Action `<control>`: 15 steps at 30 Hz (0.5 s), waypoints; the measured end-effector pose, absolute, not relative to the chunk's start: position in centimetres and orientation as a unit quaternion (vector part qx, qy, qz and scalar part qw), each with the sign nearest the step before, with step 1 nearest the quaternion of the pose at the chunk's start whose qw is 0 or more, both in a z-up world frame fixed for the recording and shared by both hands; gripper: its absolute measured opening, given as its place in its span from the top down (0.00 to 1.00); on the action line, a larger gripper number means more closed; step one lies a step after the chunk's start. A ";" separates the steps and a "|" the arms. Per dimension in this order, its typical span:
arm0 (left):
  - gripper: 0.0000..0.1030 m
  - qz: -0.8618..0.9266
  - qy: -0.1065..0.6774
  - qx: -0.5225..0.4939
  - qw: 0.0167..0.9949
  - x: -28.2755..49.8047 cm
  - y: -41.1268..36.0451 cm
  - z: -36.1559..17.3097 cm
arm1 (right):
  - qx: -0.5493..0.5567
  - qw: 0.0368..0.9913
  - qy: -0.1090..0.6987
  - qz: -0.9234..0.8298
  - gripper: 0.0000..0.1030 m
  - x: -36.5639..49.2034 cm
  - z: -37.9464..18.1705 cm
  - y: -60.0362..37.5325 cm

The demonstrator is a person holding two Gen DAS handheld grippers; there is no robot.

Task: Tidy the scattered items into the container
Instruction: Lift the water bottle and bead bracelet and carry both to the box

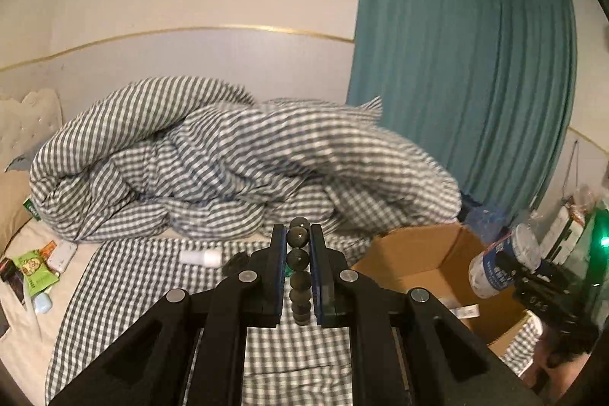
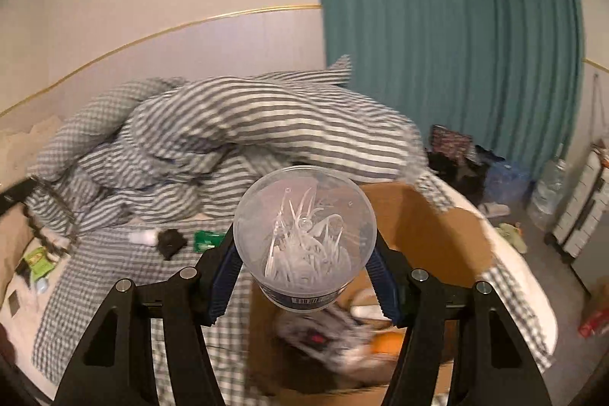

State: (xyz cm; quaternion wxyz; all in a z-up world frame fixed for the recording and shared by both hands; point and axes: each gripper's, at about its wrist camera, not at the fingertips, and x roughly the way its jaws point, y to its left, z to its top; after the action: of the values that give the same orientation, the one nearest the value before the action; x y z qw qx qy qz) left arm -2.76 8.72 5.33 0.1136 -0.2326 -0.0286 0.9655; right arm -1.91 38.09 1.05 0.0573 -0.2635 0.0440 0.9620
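Note:
My left gripper [image 1: 298, 246] is shut on a string of dark round beads [image 1: 298, 259] and holds it above the checked bed sheet, left of the open cardboard box [image 1: 430, 253]. My right gripper [image 2: 304, 253] is shut on a clear plastic tub of white floss picks [image 2: 304, 234], held over the box [image 2: 430, 227]. The tub also shows in the left wrist view [image 1: 502, 259]. The box holds several items, blurred. On the bed lie a white bottle [image 1: 201, 257], a black object [image 2: 171, 242], a green packet [image 2: 207, 240] and green snack packets [image 1: 34, 269].
A rumpled grey checked duvet [image 1: 213, 158] fills the back of the bed. A teal curtain [image 1: 464, 82] hangs at the right. Bags, water bottles [image 2: 548, 193] and a white drawer unit [image 2: 582, 215] stand on the floor right of the bed.

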 end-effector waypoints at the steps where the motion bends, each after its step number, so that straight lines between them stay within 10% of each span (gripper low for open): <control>1: 0.89 0.966 -0.028 -0.229 0.118 -2.5 9.3 5.6 | -0.267 0.062 0.045 0.961 0.40 -1.7 1.0 38.8; 15: 0.89 0.953 -0.012 -0.239 0.186 -1.2 18.1 5.3 | -0.310 0.068 0.036 0.948 0.40 -0.9 -0.7 44.1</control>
State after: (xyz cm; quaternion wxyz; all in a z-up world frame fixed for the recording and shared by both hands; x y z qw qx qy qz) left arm -1.20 18.10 5.31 0.1857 -0.2385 -0.0118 0.9531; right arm -0.94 44.07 -0.68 0.0684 -0.3100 0.0359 0.9476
